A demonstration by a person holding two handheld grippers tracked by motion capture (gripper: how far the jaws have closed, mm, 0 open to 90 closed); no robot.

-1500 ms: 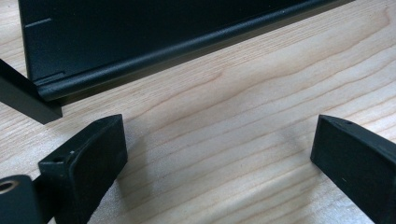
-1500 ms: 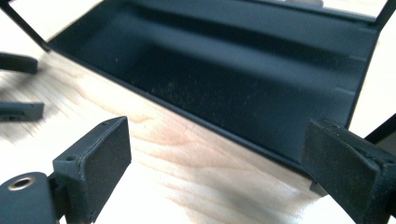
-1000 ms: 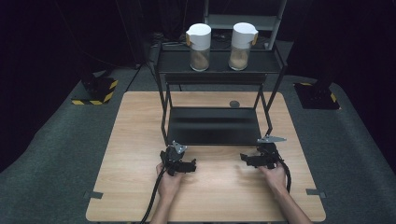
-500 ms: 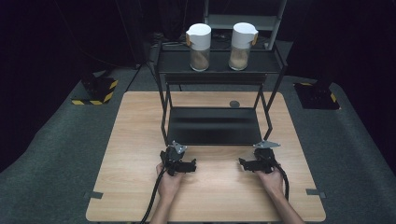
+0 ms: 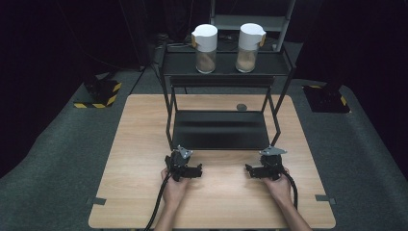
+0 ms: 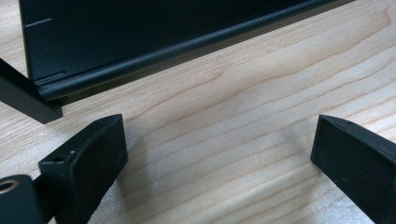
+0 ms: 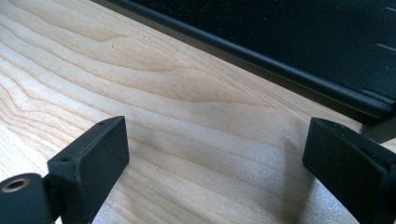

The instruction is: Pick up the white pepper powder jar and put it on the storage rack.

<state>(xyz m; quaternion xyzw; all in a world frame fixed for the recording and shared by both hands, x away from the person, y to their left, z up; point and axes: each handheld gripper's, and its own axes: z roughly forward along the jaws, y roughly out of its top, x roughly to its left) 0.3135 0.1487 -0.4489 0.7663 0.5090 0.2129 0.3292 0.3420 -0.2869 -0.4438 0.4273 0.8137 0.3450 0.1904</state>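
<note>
The right gripper (image 5: 254, 170) has just been opening; its jaws now stand wide over bare wood, gripping nothing, and it has slid slightly nearer the person. The left gripper (image 5: 193, 170) is likewise open and empty. At 12 o'clock, well apart, 2 jars (image 5: 205, 48) top the black rack (image 5: 219, 129), so reaching looks unstarted. No writing is readable.

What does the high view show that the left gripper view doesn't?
High view alone: two white-capped clear jars of tan powder atop the black metal rack, a small dark disc on the table, and both hands with the right gripper. Left gripper view alone: the left gripper with its black fingers spread wide, nothing between them. Shared: the light wooden table and the rack's black bottom shelf.
</note>
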